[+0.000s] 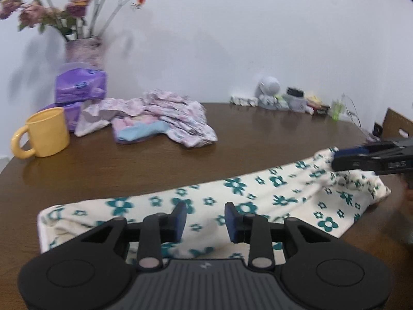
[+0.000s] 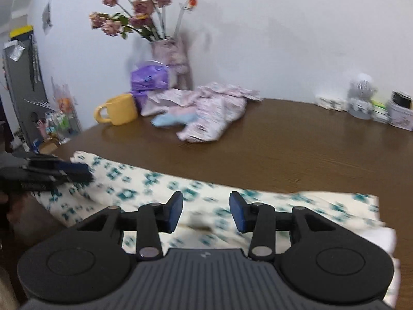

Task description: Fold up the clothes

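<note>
a broad strip of bare tabletop (image 1: 160,160) lies open between the flowered cloth (image 1: 232,201) and the far clutter. at the back left stand a yellow mug (image 1: 44,133), tissue packs (image 1: 80,85) and a crumpled clothes pile (image 1: 165,116); small items (image 1: 284,100) line the back right.

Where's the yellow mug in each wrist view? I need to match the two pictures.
Left wrist view: the yellow mug sits at far left on the table, handle toward the left edge.
Right wrist view: the mug is left of centre, further back.
Shared landmark: the purple tissue pack just behind it.
</note>
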